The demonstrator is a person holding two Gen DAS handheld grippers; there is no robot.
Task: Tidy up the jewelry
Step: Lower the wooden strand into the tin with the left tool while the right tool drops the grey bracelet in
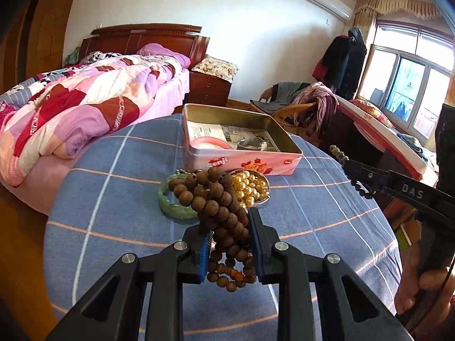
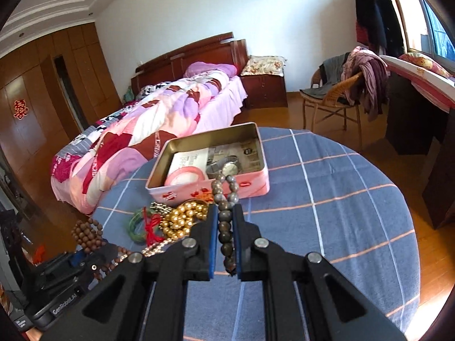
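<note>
A: Wooden beads in both tongs. My left tongs (image 1: 227, 244) are clenched on the bunched brown wooden bead strand (image 1: 216, 199), held above the blue checked table (image 1: 312, 213). My right tongs (image 2: 226, 227) are clamped on the grey-brown bead bracelet (image 2: 224, 199), its loop standing up past the tips.

B: Where does it go?

A: Likely the pink tin (image 2: 256, 183), open, just ahead; a pink bangle (image 2: 184, 174) and a wristwatch (image 2: 226, 167) already lie inside. Green bangle (image 1: 173, 207) and gold pearls (image 1: 250, 186) wait on the cloth before it.

B: Advice for the carry?

A: Keep the bracelet level, clear the near wall, release low over a bare patch. Risk, I judge: the hanging loop snags the rim.
</note>
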